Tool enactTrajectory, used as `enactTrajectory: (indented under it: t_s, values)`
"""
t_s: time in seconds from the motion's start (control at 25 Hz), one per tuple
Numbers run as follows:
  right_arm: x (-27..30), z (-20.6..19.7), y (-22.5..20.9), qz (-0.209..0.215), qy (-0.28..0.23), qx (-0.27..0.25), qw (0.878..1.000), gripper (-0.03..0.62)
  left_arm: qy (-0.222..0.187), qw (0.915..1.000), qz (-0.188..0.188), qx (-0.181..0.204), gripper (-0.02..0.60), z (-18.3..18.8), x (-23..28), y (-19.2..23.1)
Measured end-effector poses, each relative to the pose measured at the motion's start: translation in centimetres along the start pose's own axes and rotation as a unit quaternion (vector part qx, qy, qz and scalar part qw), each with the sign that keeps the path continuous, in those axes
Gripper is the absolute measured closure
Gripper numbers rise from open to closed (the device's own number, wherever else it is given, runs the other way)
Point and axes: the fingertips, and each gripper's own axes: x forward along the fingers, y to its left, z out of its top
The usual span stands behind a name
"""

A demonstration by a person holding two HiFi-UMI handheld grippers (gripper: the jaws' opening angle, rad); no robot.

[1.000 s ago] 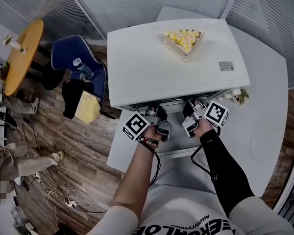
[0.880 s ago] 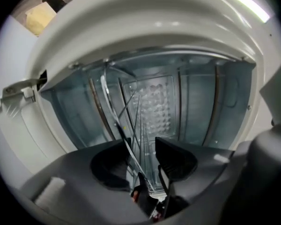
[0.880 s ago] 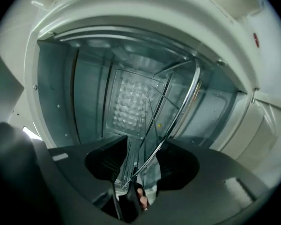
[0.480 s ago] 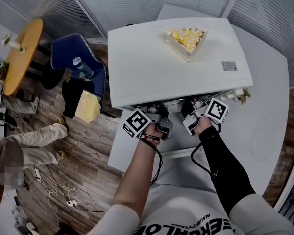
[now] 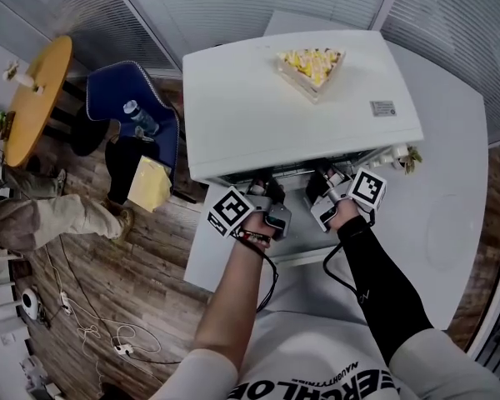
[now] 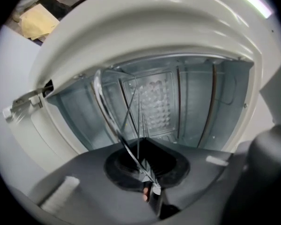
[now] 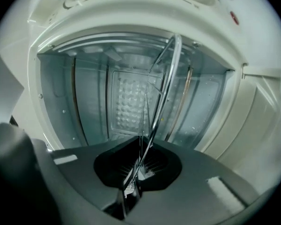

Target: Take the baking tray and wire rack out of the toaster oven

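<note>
A white toaster oven stands on the white table, and both grippers reach into its front opening. The wire rack shows as thin chrome rods crossing the cavity. My left gripper is shut on the rack's front wire, left of centre. My right gripper is shut on the same rack further right; its jaws have just been closing onto the wire. In the head view the left gripper and right gripper sit side by side under the oven's top edge. I cannot make out the baking tray.
A triangular cake slice lies on top of the oven. The open oven door juts out below my hands. Left of the table are a blue chair with a bottle, a round orange table, a walking person and floor cables.
Both grippers stay at the oven mouth. The person at the left has walked up and across the floor.
</note>
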Motion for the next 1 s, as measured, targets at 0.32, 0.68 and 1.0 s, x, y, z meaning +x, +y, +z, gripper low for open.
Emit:
enactTrajectory:
  t_s: [0.32, 0.68, 1.0]
  values:
    - [-2.4, -1.3, 0.6, -0.004, 0.004, -0.003, 1.000, 0.585, 0.009, 0.9999, -0.003, -0.004, 0.520, -1.4, -2.2, -0.7]
    - [-3.9, -2.4, 0.3, -0.003, 0.006, -0.001, 1.000, 0.585, 0.021, 0.9998, -0.003, -0.002, 0.520, -2.6, -3.6, -0.4]
    - [-5.2, -3.3, 0.4, -0.003, 0.013, 0.003, 1.000, 0.585, 0.026, 0.9996, -0.012, 0.003, 0.519, -3.6, -4.9, -0.6]
